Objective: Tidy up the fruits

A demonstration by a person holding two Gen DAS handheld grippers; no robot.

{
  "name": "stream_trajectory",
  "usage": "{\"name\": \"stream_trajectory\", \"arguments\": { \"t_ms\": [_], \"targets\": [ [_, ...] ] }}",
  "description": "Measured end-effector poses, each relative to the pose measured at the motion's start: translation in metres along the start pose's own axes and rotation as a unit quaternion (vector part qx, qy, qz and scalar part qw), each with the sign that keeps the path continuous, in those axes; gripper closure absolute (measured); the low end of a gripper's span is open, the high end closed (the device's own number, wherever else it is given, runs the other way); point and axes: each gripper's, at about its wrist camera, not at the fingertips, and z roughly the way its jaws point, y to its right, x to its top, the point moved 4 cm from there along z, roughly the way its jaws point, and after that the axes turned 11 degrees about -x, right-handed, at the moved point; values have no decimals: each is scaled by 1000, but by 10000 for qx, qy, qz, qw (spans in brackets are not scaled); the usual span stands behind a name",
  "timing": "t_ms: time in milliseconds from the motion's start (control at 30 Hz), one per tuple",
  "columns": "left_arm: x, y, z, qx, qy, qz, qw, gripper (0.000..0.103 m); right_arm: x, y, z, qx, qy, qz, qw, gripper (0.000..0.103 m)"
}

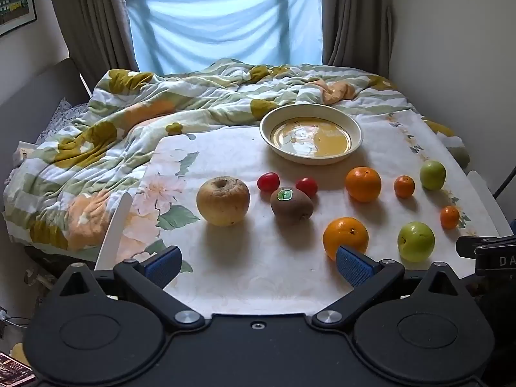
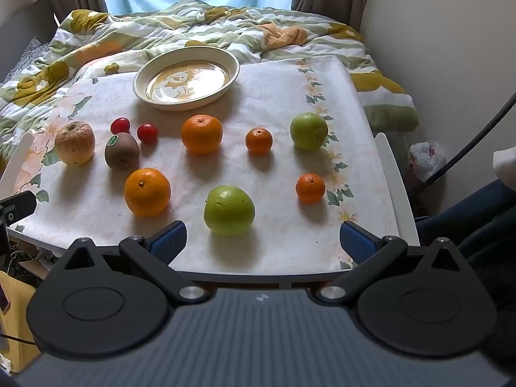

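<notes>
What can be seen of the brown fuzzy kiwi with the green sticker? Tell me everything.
The brown fuzzy kiwi is oval, with a matte, hairy skin and a green oval sticker near its top. It looks whole and uncut, with a dark stem end facing the camera. It lies on the floral tablecloth, in front of two small red tomatoes, between the yellowish wrinkled apple and the oranges. No gripper touches it.

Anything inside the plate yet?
No fruit. The plate holds nothing; only its printed yellow-orange bottom with glare shows. All the fruit sits on the tablecloth in front of it. The inner wall at its near rim is hidden in both views.
</notes>
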Motion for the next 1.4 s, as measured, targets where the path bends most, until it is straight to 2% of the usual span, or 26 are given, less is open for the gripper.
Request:
{"name": "stream_trajectory", "arguments": {
  "t_ms": [67, 100, 200, 1400],
  "targets": [
    [5, -11, 1, -98, -42, -125, 9999, 0, 0, 0, 0, 6, -12, -5, 10000, 0],
    [4, -4, 0, 32, -5, -7, 10000, 0, 0, 0, 0, 11, -23, -3, 10000, 0],
    [0, 2, -6, 84, 113, 69, 9999, 0, 0, 0, 0, 21, -13, 7, 10000, 0],
    [5, -4, 4, 35, 36, -199, 9998, 0, 2, -3, 1, 84, 13, -27, 10000, 0]
  ]
}}
